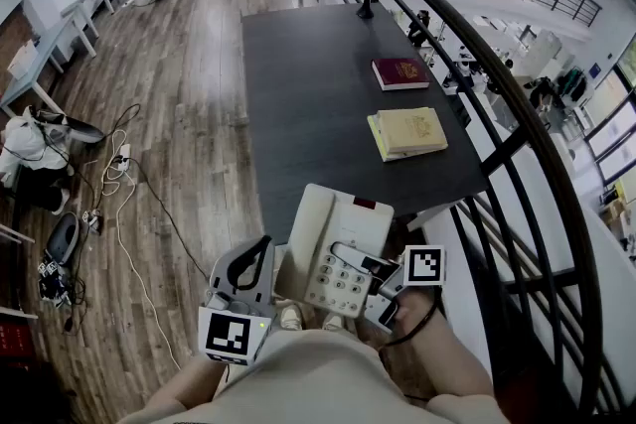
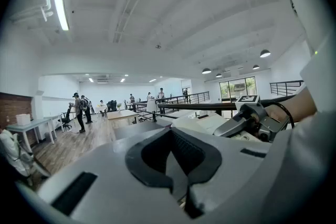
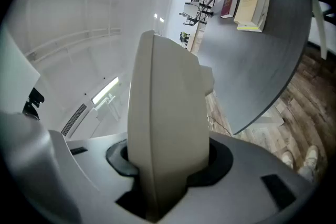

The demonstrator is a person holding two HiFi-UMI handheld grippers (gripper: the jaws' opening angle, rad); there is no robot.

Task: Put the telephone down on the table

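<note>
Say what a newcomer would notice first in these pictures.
The cream telephone draws the eye first: the right gripper clamps it and holds it in the air at the near end of the dark table, not set down. To its left, the left gripper holds nothing. Farther along the table, near its right edge, lie a red book and some yellowish books.
</note>
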